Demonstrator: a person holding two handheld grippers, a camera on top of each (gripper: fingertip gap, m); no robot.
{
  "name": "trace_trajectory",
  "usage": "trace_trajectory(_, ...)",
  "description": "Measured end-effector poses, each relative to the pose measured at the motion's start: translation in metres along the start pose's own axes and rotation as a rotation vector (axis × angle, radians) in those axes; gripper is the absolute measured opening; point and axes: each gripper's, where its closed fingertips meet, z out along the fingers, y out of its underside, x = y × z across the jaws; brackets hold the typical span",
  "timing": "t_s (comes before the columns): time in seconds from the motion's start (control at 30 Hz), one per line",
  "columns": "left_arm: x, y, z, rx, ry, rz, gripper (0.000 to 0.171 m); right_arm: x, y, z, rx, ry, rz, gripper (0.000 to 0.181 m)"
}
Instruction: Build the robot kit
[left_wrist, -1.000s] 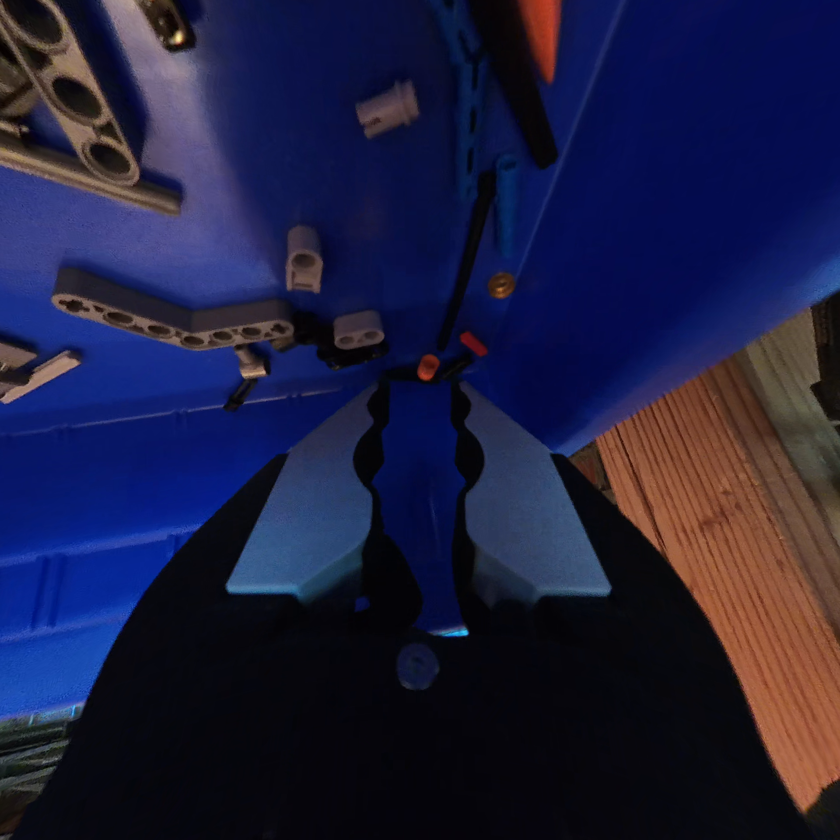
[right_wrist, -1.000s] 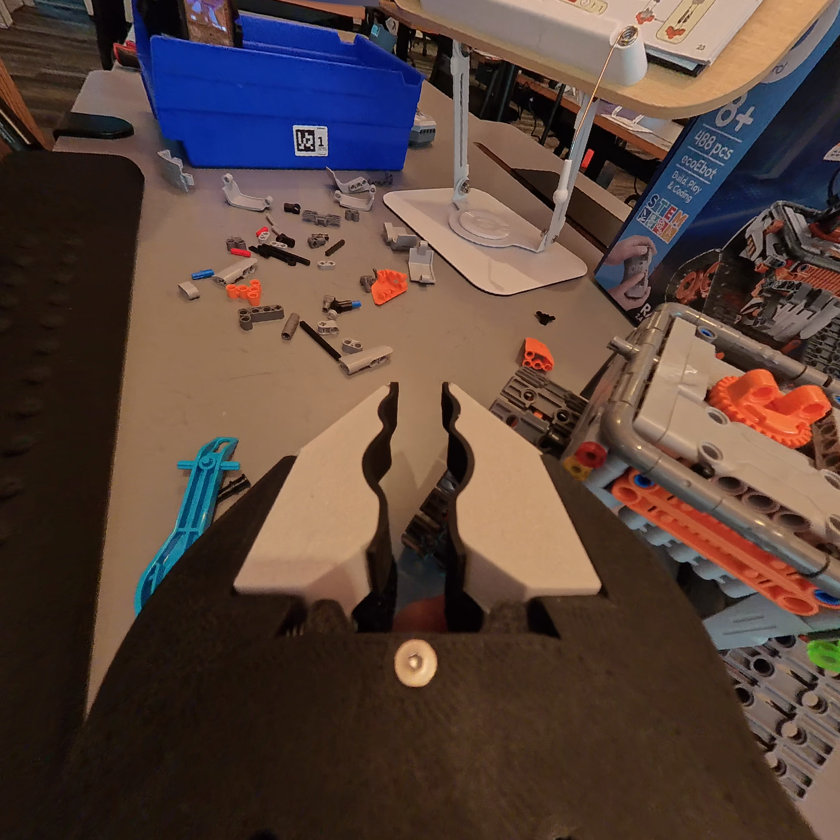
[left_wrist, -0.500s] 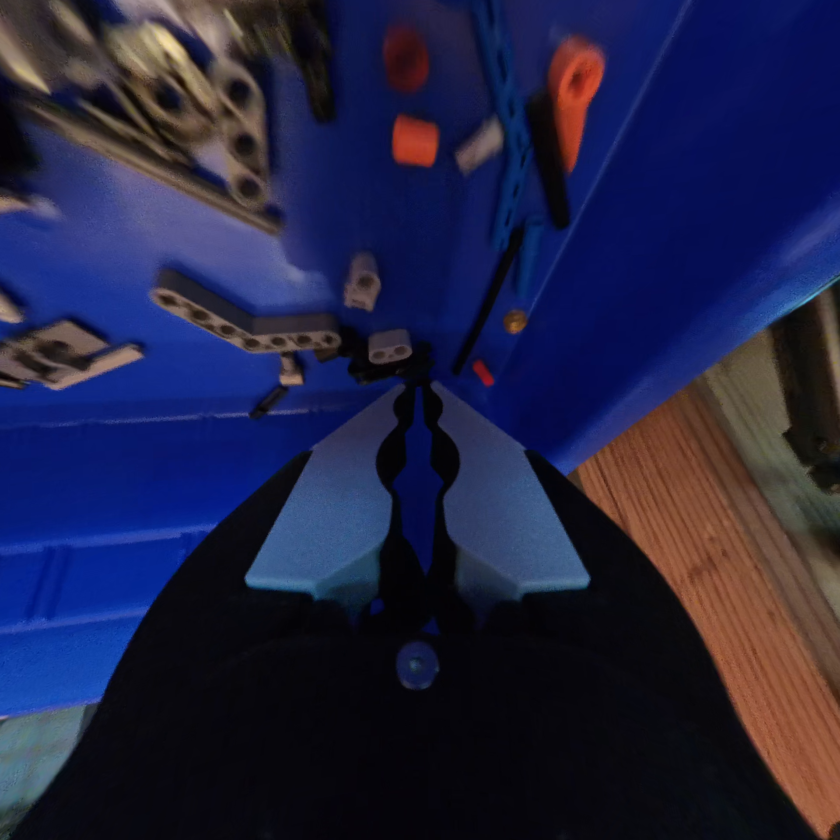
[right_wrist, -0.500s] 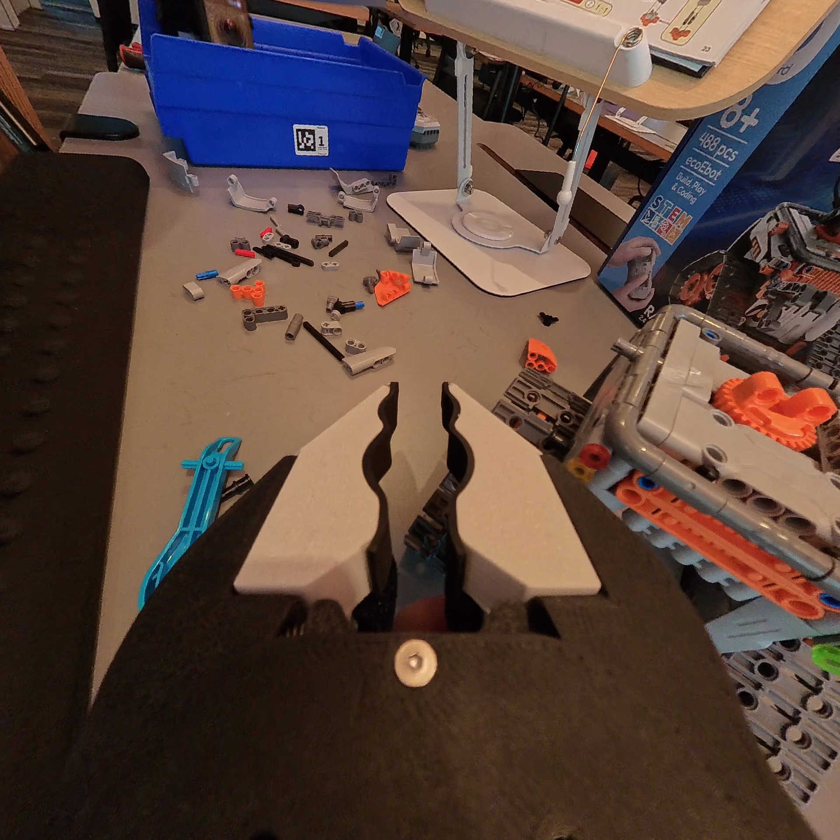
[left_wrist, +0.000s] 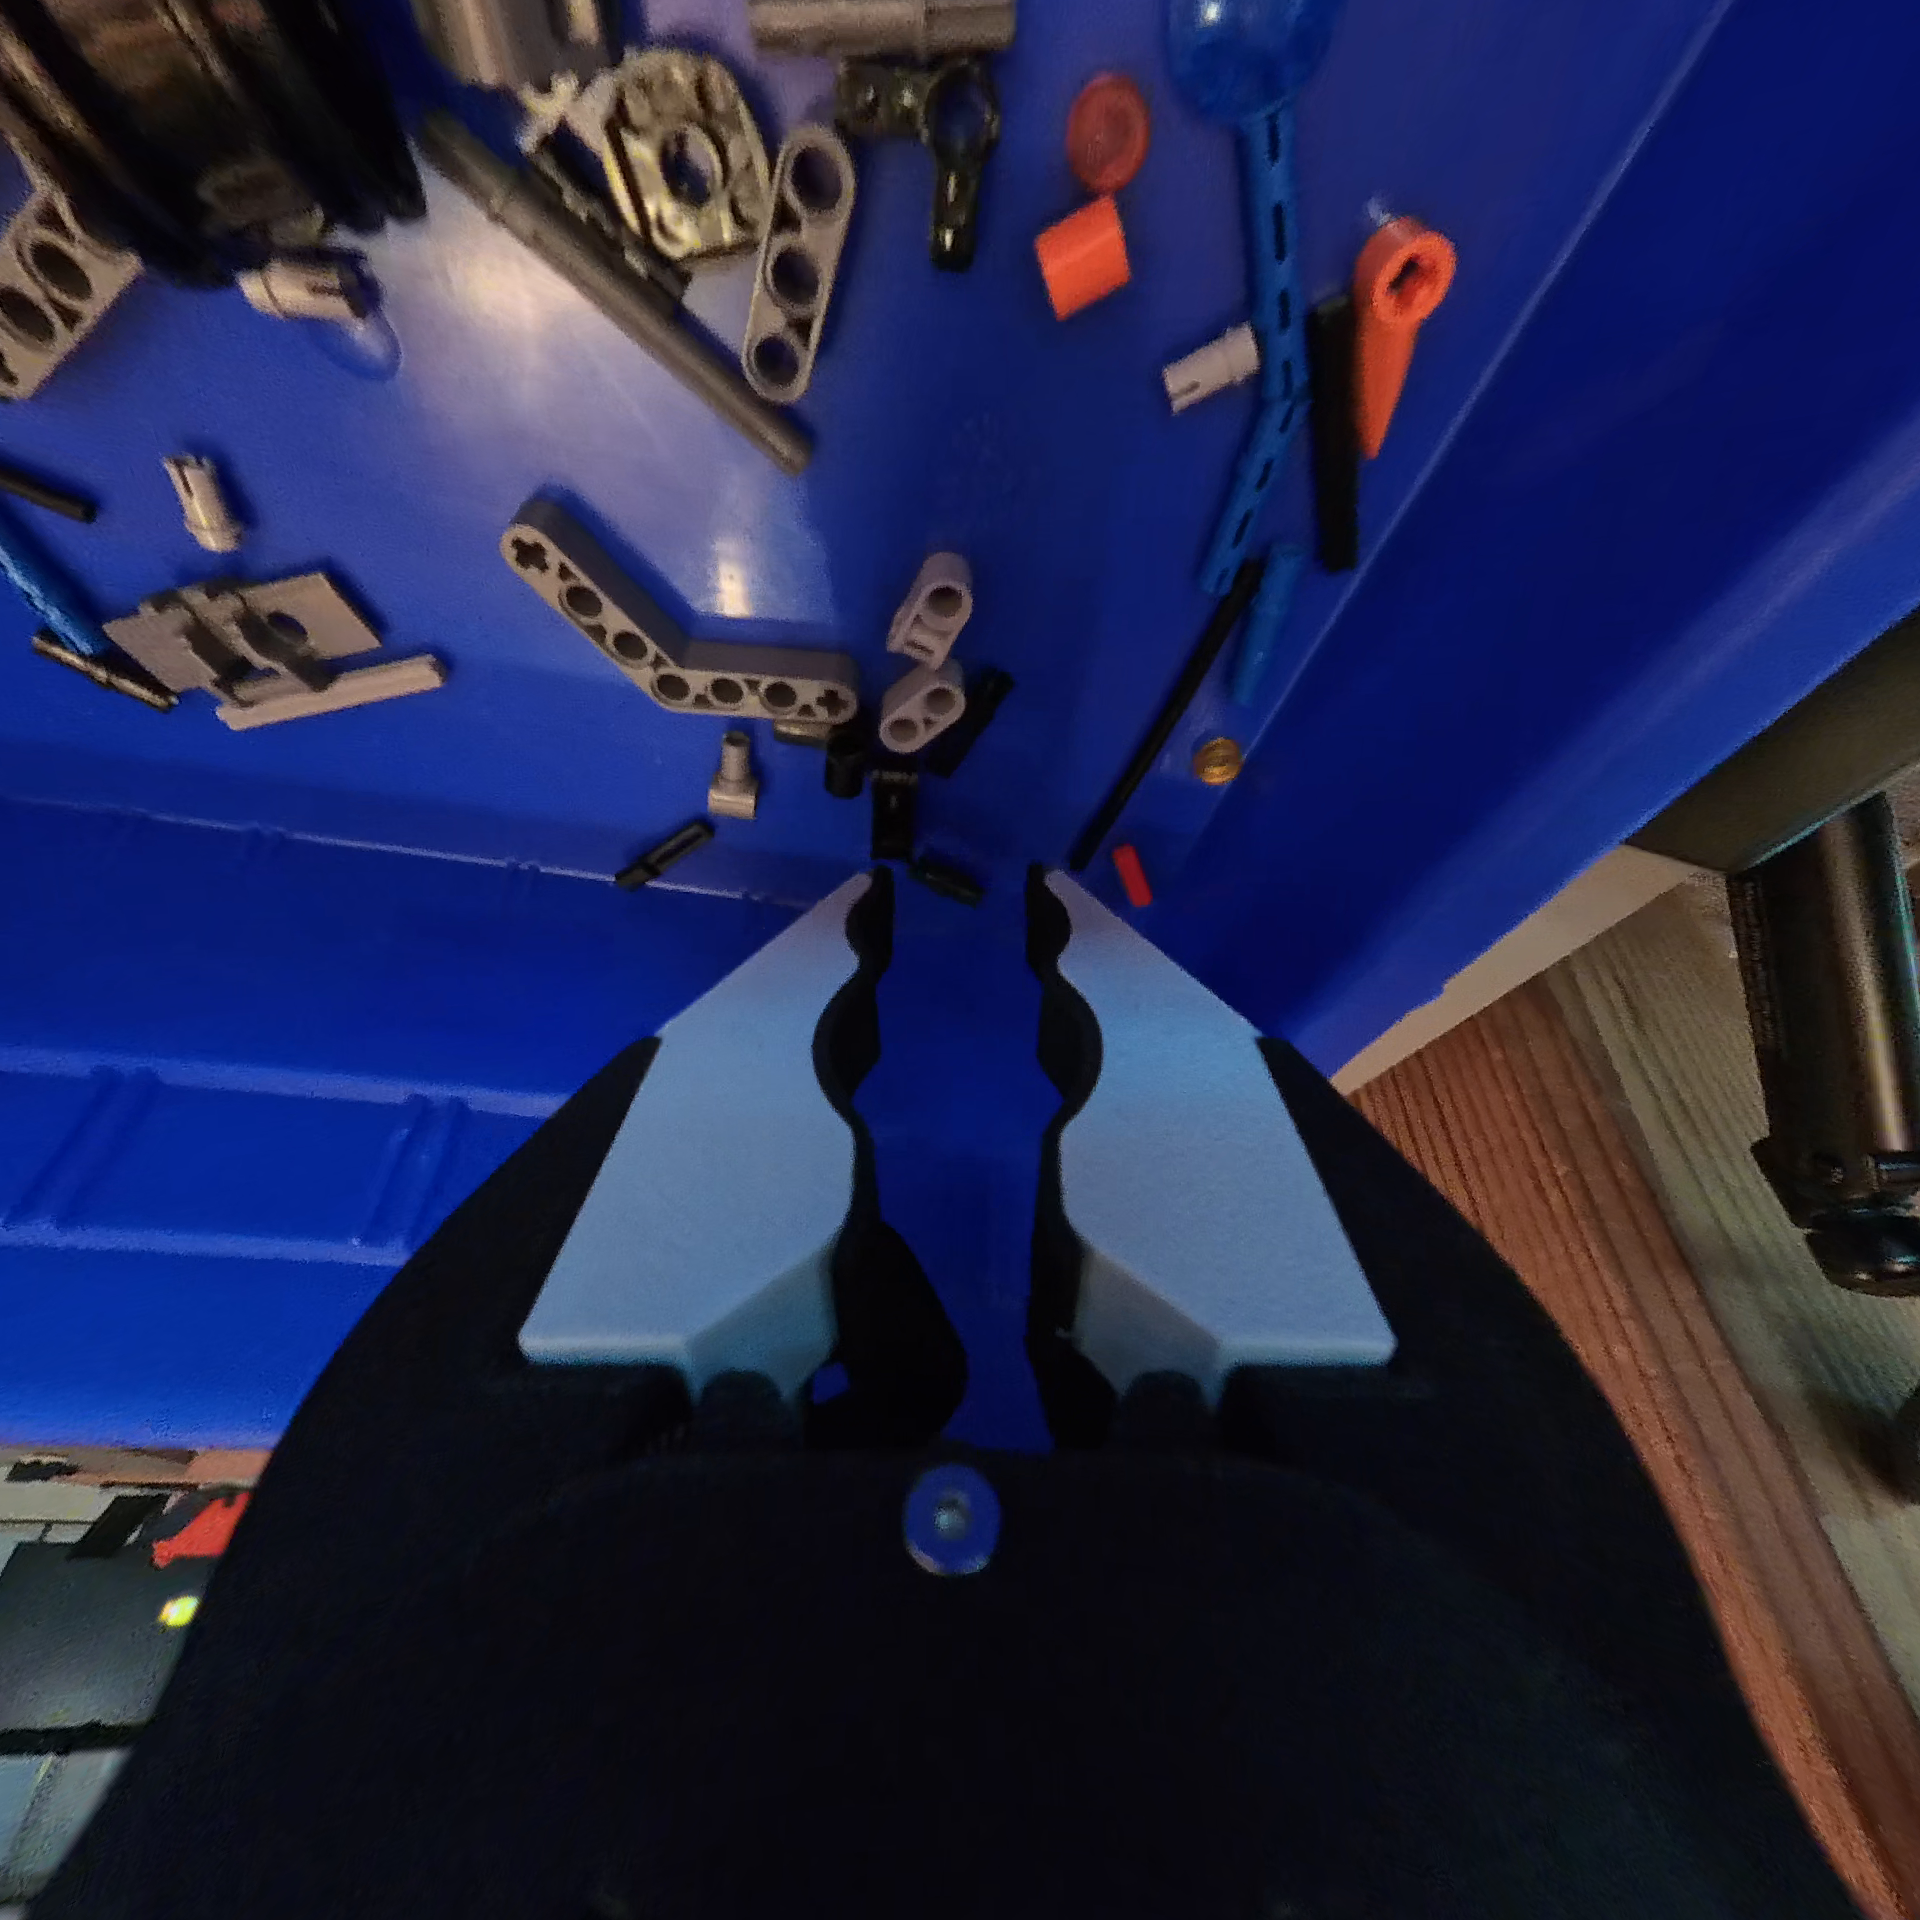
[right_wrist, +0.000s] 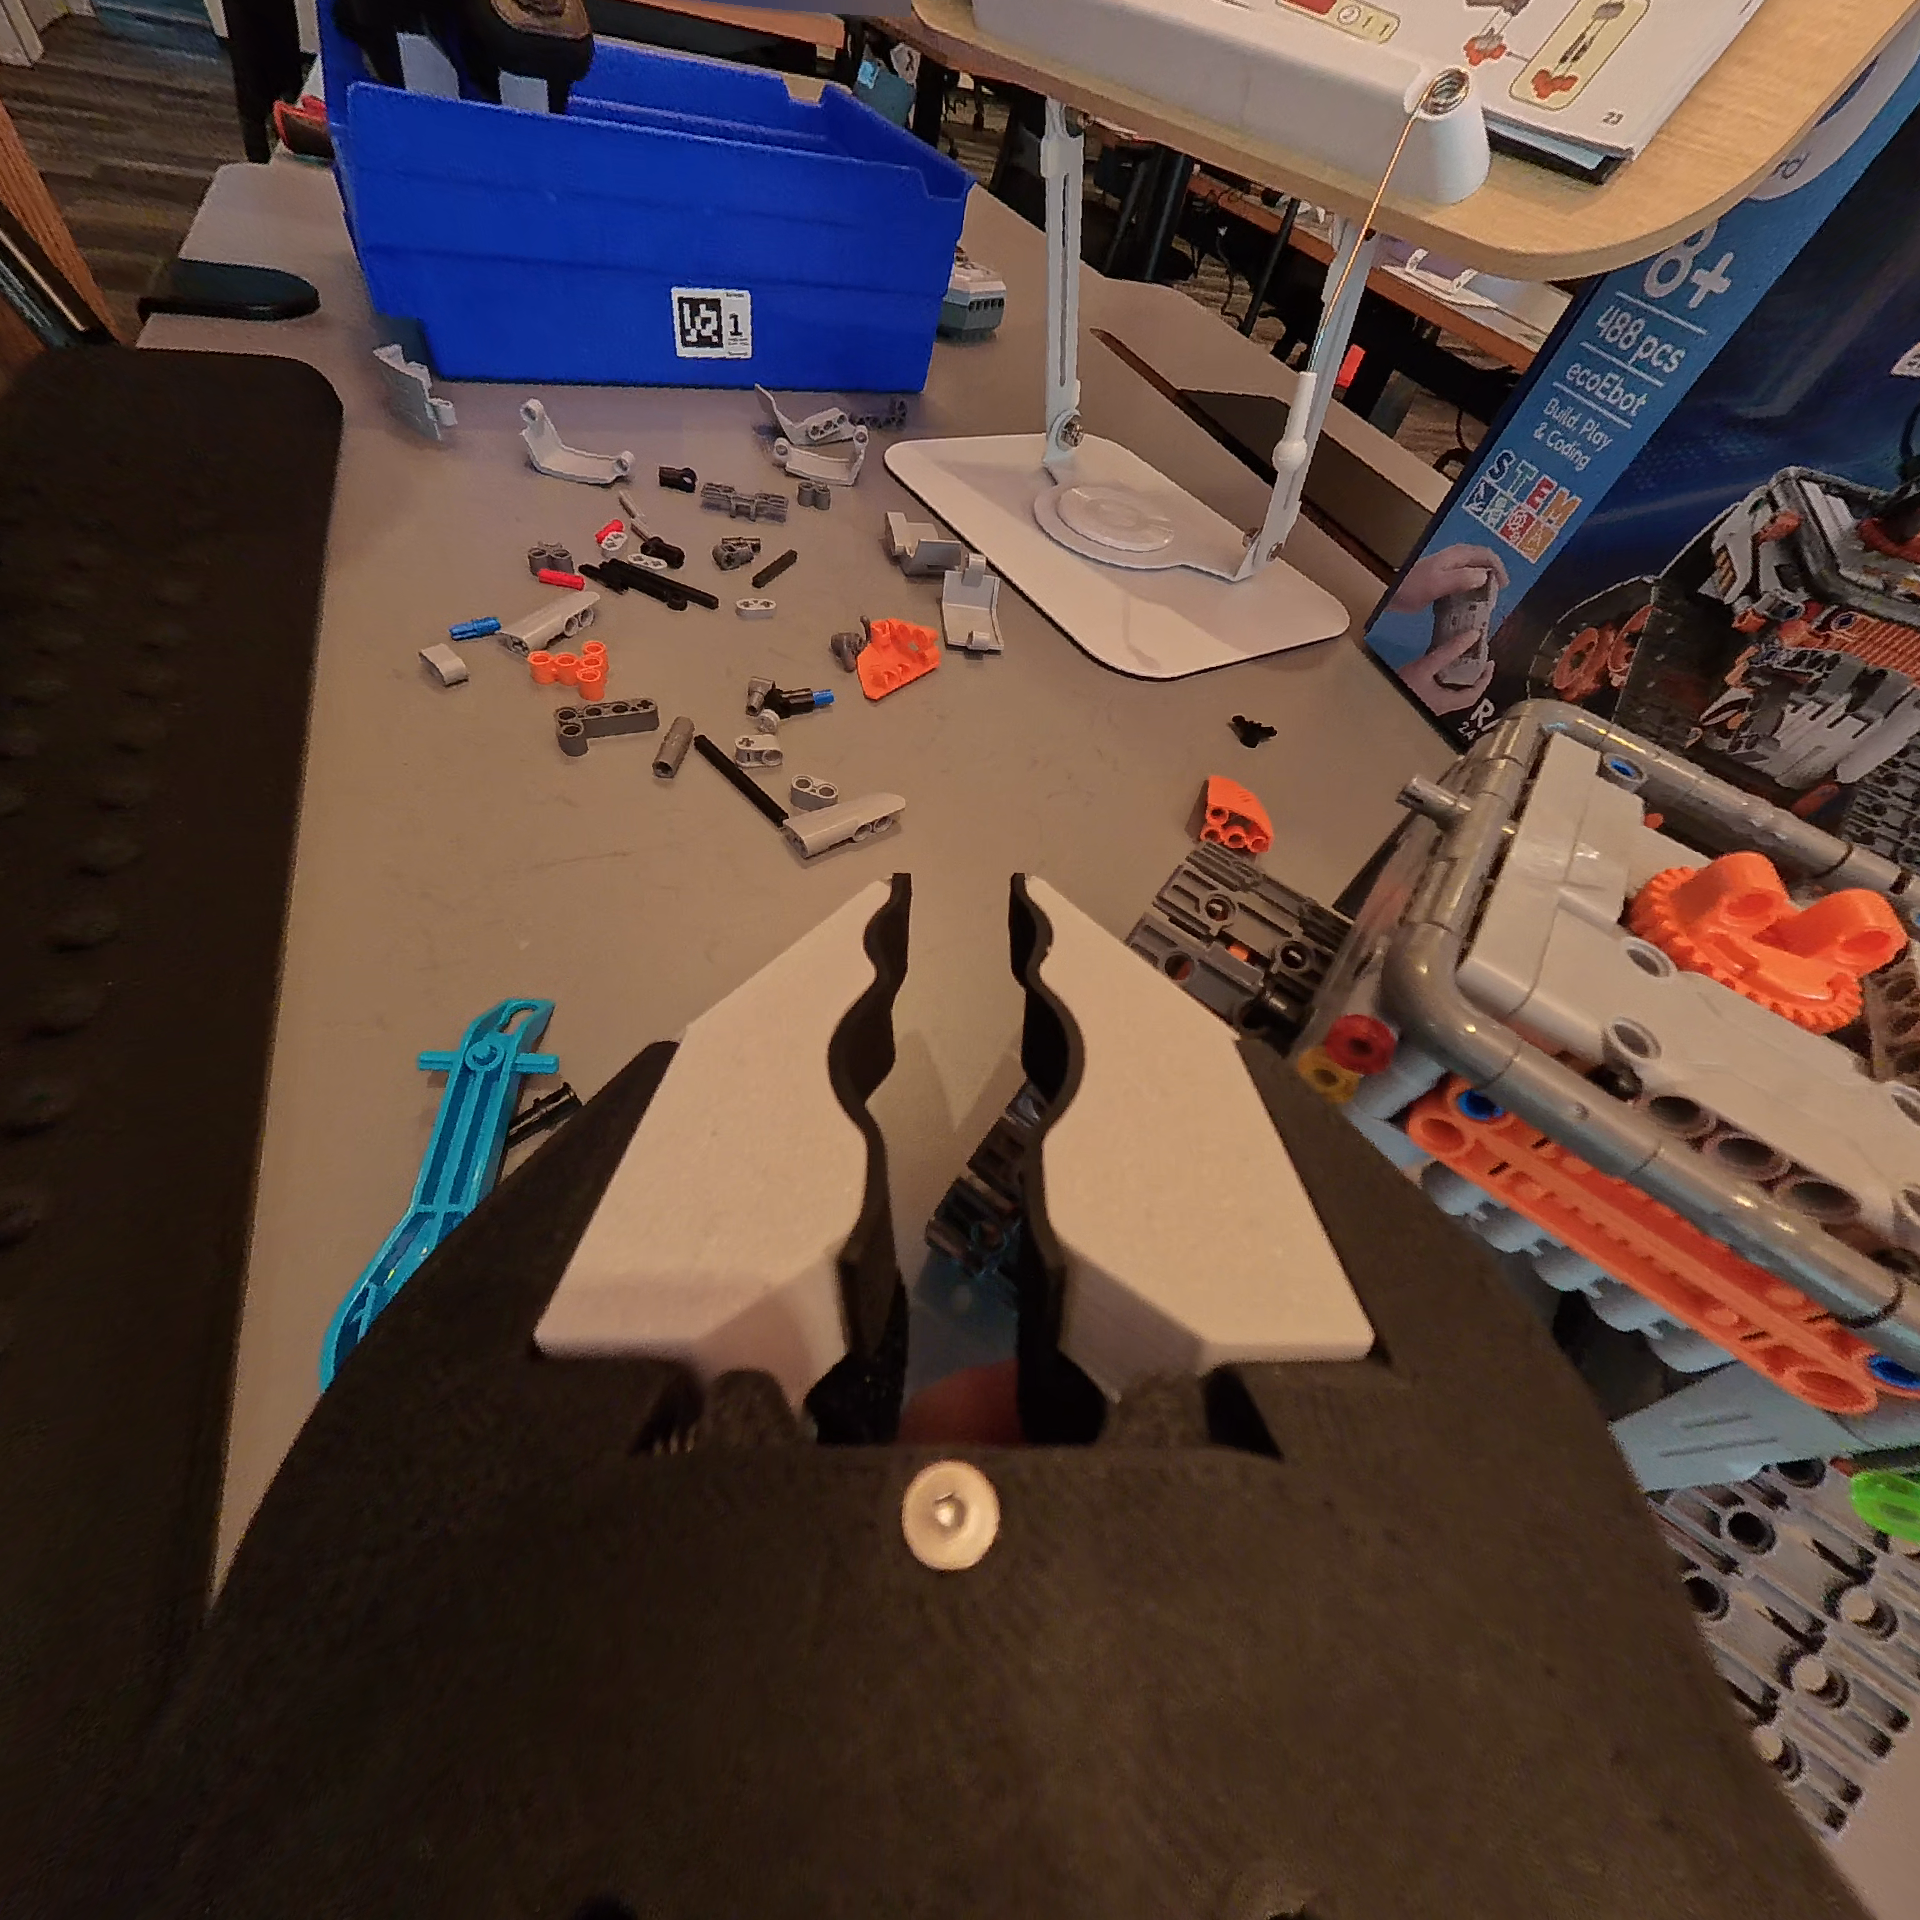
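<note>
My left gripper (left_wrist: 951, 883) is inside the blue bin (left_wrist: 312, 1039), tips low over its floor, jaws parted and gripping nothing. A small black pin (left_wrist: 948, 878) lies right at the gap between the tips. I cannot tell if either finger touches it. Just beyond at 12 o'clock is a cluster of black connectors (left_wrist: 883, 790) with a grey two-hole connector (left_wrist: 923, 707) on it. A bent grey liftarm (left_wrist: 675, 644) lies at 10 o'clock, a thin black axle (left_wrist: 1153, 727) at 1 o'clock and a tiny red pin (left_wrist: 1130, 875) just beside the right tip.

My right gripper (right_wrist: 961, 894) hangs over the grey table (right_wrist: 436, 883), jaws apart and empty. A grey panel piece (right_wrist: 842, 821) is nearest at 11 o'clock. The half-built model (right_wrist: 1558, 1039) stands at 3 o'clock and a teal tool (right_wrist: 457, 1153) at 8 o'clock.
</note>
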Motion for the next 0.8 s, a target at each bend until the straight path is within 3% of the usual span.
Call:
trace_trajectory(0.27,-0.003,0.007,0.0,-0.042,0.022,-0.141,0.028,0.0,0.001,0.0,-0.004,0.0,-0.001,0.017)
trace_trajectory(0.53,0.011,-0.025,-0.013,0.1,0.0,-0.028,0.017,-0.001,-0.001,-0.001,0.004,-0.004,-0.007,0.017)
trace_trajectory(0.8,0.004,-0.027,-0.006,0.082,-0.066,-0.028,0.018,-0.001,-0.002,-0.002,0.006,-0.002,-0.01,0.017)
